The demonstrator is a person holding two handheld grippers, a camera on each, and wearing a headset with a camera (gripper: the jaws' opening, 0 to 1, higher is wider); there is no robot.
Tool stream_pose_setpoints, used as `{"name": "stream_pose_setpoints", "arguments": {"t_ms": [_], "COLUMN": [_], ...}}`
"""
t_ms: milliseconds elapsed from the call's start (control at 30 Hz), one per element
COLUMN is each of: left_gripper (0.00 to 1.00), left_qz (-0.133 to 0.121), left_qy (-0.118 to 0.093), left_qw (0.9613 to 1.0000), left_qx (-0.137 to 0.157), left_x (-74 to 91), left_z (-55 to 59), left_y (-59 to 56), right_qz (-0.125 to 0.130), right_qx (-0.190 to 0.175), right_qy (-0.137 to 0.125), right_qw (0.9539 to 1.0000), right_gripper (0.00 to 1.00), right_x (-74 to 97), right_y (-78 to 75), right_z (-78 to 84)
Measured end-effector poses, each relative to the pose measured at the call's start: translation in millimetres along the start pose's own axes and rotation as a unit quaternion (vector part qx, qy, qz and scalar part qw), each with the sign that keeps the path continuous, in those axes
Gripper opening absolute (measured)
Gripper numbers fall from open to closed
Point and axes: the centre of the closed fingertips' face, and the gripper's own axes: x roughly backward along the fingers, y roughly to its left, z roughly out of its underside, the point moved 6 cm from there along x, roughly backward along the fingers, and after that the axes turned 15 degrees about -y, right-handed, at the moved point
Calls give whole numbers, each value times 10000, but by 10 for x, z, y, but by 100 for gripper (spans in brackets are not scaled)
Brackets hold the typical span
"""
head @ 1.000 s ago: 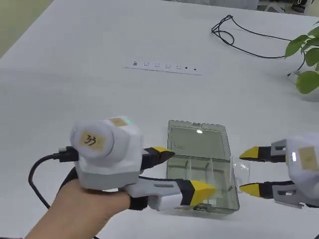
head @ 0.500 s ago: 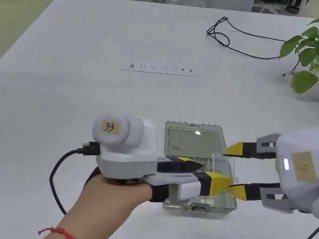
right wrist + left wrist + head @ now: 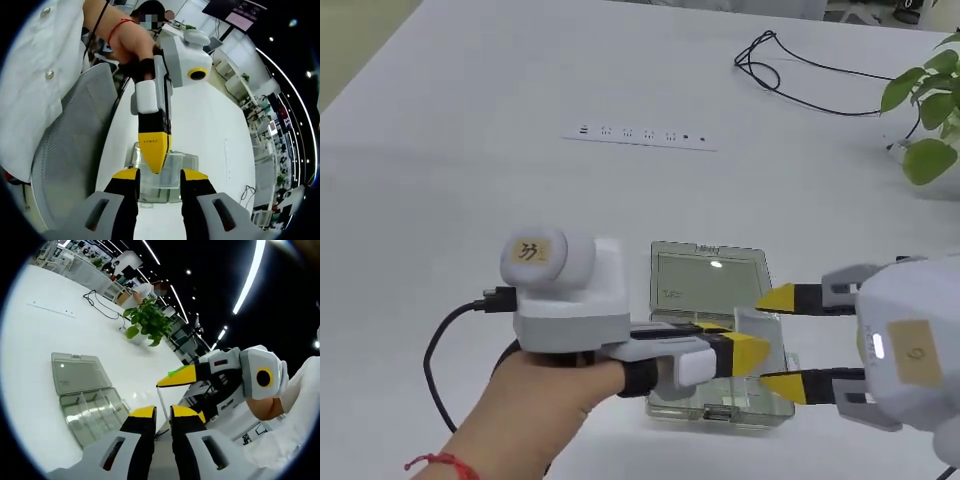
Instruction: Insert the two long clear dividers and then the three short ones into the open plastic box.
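Note:
The open clear plastic box (image 3: 710,280) lies on the white table, lid flat behind its tray, which holds several upright dividers. My left gripper (image 3: 740,350) reaches from the left across the tray, shut on a clear divider (image 3: 760,328) that stands upright at its tips. In the left gripper view the thin divider (image 3: 161,407) rises from between the near-closed jaws, with the box (image 3: 80,375) to the left. My right gripper (image 3: 778,342) faces it from the right, open, its jaws either side of the left tips. The right gripper view shows the left gripper (image 3: 155,150) between my right gripper's (image 3: 159,175) spread jaws, above the box (image 3: 175,167).
A white power strip (image 3: 640,135) is set into the table behind the box. A black cable (image 3: 790,70) loops at the back right beside a potted plant (image 3: 925,110). The left gripper's cable (image 3: 445,340) trails at the left. A grey mesh chair (image 3: 65,150) stands by the table.
The left gripper has swung right across the box to the right gripper's jaws, and a clear divider now stands at its tips. The right gripper has come in leftward.

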Motion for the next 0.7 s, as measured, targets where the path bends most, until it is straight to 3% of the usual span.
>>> {"name": "stream_pose_setpoints", "arguments": {"t_ms": [133, 533, 567, 667, 700], "left_gripper": [0, 0, 0, 0, 0], "left_qz": [47, -36, -48, -55, -49], "left_qy": [-21, -147, -130, -116, -98], "left_qw": [10000, 9997, 9999, 9999, 9998], "left_qx": [49, 194, 60, 25, -180], "left_x": [-6, 9, 14, 27, 41], "left_z": [1, 4, 8, 9, 8], "left_y": [-15, 8, 23, 28, 41], "right_qz": [-6, 57, 111, 110, 137], "right_qx": [13, 102, 69, -101, -194], "right_qy": [17, 64, 60, -8, -111], "right_qw": [10000, 9999, 9999, 9999, 9997], "right_gripper": [32, 33, 34, 33, 33], "right_x": [-1, -5, -1, 21, 40], "right_y": [-6, -5, -19, -40, -62], "right_z": [-3, -23, -26, -41, -54]}}
